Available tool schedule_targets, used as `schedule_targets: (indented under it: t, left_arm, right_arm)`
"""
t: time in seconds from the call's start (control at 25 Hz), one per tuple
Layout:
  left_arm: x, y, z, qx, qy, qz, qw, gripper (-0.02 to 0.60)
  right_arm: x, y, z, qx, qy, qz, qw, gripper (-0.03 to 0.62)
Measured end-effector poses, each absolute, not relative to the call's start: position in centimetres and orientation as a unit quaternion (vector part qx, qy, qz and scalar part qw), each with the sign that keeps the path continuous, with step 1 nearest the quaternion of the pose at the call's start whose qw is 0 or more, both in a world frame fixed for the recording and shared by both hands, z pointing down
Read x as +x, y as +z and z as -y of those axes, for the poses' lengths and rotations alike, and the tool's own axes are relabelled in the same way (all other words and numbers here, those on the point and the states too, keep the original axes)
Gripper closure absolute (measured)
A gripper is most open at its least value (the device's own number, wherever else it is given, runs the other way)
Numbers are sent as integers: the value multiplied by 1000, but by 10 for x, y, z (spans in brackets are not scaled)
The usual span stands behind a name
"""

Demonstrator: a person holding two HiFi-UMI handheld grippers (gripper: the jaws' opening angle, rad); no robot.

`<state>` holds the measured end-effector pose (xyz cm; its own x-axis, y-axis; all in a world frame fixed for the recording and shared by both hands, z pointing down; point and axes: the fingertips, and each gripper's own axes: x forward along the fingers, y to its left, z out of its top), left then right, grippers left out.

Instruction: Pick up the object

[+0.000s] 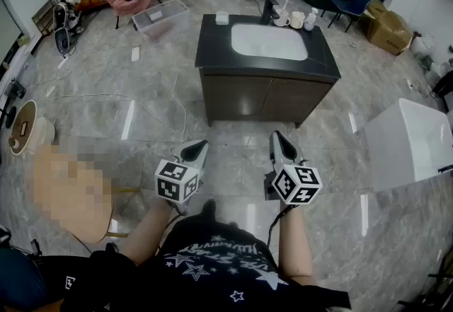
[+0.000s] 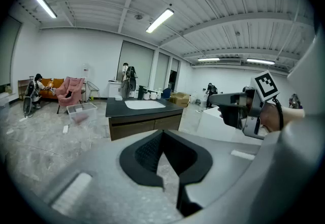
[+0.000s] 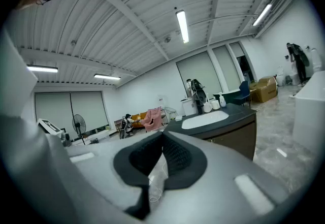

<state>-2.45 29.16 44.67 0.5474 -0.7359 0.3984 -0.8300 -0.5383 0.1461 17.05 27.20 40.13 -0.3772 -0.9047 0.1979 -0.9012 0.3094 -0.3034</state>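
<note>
Left gripper (image 1: 201,146), right gripper (image 1: 277,137): both jaws pressed together, nothing pinched, held over grey marble floor (image 1: 141,98). Can't tell which thing is target. White cups (image 1: 296,19) on dark vanity counter (image 1: 212,49), well apart from both.

Grey marble floor (image 1: 141,84) — dark vanity (image 1: 255,95), white basin (image 1: 267,42).

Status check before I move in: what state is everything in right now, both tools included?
Left tool: jaws together, nothing between them.
Right tool: jaws together, nothing between them.
Cabinet doors: closed.
Sink basin: empty.
Ceiling lights: on.
</note>
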Motion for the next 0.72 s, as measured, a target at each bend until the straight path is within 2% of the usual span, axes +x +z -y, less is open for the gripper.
schedule_targets:
  t: [0.36, 0.72]
  left_arm:
    - [-23, 450, -280, 866, 145, 450, 164, 572]
    - [-23, 480, -268, 865, 164, 431, 197, 572]
  right_arm:
    - [167, 414, -265, -564, -188, -804, -6, 589]
    - [174, 440, -252, -587, -216, -780, -16, 589]
